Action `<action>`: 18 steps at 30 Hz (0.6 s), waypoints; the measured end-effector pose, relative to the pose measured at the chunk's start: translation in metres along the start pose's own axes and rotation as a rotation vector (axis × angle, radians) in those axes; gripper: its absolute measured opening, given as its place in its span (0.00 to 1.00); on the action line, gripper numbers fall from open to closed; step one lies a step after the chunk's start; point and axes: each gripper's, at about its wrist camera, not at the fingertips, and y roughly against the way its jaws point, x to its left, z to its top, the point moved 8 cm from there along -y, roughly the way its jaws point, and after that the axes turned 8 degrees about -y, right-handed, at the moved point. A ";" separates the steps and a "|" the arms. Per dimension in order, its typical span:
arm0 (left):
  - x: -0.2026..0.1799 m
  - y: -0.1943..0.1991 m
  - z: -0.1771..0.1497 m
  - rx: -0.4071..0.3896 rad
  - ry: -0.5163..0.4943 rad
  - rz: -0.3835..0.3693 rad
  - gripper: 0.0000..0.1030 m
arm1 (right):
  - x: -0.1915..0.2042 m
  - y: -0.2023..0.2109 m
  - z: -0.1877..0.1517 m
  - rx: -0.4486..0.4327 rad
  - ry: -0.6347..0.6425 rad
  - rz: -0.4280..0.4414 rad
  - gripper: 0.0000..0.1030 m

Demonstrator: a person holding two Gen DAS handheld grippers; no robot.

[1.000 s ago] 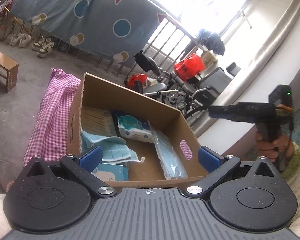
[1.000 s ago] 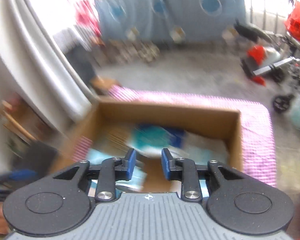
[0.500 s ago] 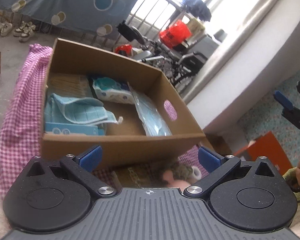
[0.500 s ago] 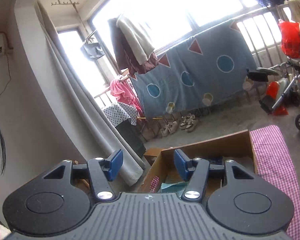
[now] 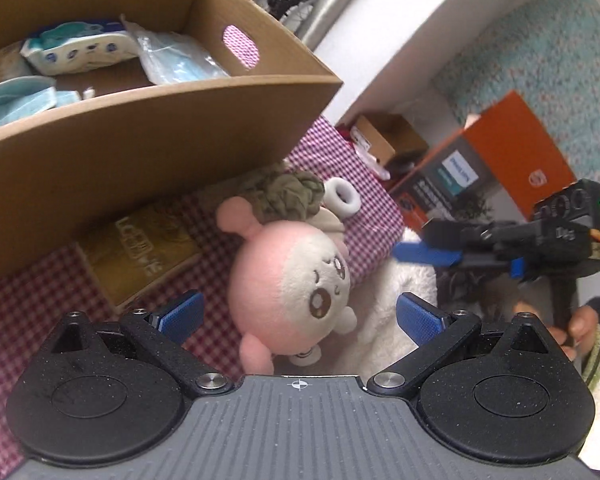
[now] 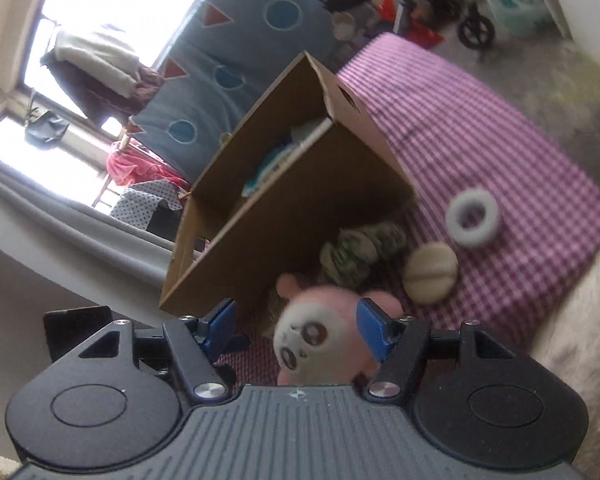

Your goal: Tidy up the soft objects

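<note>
Right gripper [image 6: 296,326] jaws have just been opening, now apart, nothing pinched, pink plush [image 6: 320,334] between them; left gripper [image 5: 298,316] also wide, empty. Both views have swung from the cardboard box [image 5: 148,128] interior down to the plush on the checkered cloth [image 6: 480,128], near its front edge, below the box's front wall. Likely lining up the next pick.

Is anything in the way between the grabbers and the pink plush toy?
Nothing visible is. The pink plush toy lies on the checked cloth right ahead of the open left gripper. The right gripper has just been opening its jaws, and the toy shows between them, untouched.
</note>
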 end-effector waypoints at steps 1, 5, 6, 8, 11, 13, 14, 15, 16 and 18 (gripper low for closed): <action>-0.002 -0.004 0.001 0.007 -0.016 0.011 0.99 | -0.010 -0.007 -0.004 0.022 -0.041 -0.001 0.67; -0.005 -0.019 0.005 0.040 -0.059 0.037 0.99 | -0.039 -0.023 -0.023 0.078 -0.148 0.000 0.67; -0.005 -0.023 0.006 0.048 -0.061 0.040 0.99 | -0.042 -0.025 -0.027 0.085 -0.171 0.003 0.66; -0.005 -0.028 0.007 0.063 -0.063 0.042 0.98 | -0.050 -0.032 -0.029 0.106 -0.212 0.009 0.66; -0.006 -0.035 0.008 0.071 -0.060 0.037 0.98 | -0.053 -0.041 -0.029 0.135 -0.236 0.025 0.66; -0.008 -0.038 0.007 0.074 -0.058 0.033 0.98 | -0.053 -0.044 -0.031 0.148 -0.241 0.019 0.61; -0.008 -0.038 0.006 0.075 -0.062 0.039 0.98 | -0.053 -0.048 -0.031 0.155 -0.245 0.019 0.61; -0.009 -0.039 0.006 0.076 -0.069 0.047 0.98 | -0.054 -0.051 -0.033 0.164 -0.251 0.020 0.61; -0.010 -0.039 0.005 0.078 -0.075 0.049 0.98 | -0.054 -0.053 -0.034 0.169 -0.258 0.030 0.61; -0.012 -0.039 0.004 0.082 -0.077 0.047 0.98 | -0.054 -0.054 -0.034 0.167 -0.262 0.032 0.60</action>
